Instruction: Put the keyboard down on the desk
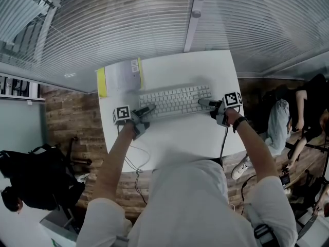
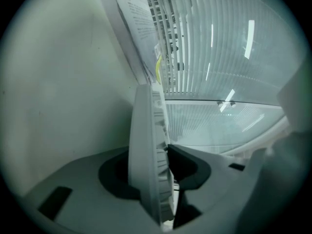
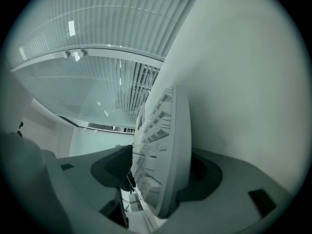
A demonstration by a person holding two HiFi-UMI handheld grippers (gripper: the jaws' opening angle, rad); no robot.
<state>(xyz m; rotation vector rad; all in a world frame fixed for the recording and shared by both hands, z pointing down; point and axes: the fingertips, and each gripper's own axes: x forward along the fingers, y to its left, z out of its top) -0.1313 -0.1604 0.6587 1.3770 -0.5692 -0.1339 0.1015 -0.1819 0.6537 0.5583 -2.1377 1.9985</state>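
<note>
A white keyboard lies lengthwise across the white desk, between my two grippers. My left gripper is at its left end. In the left gripper view the keyboard stands on edge between the jaws of the left gripper, and both dark pads press on it. My right gripper is at the right end. In the right gripper view the keyboard sits between the jaws of the right gripper, which stand wide, and the key-side pad is just off the keys.
A printed booklet with a yellow edge lies at the desk's far left, close behind the keyboard, and shows in the left gripper view. Glass walls with blinds surround the desk. A cable hangs off the near edge. A person sits to the right.
</note>
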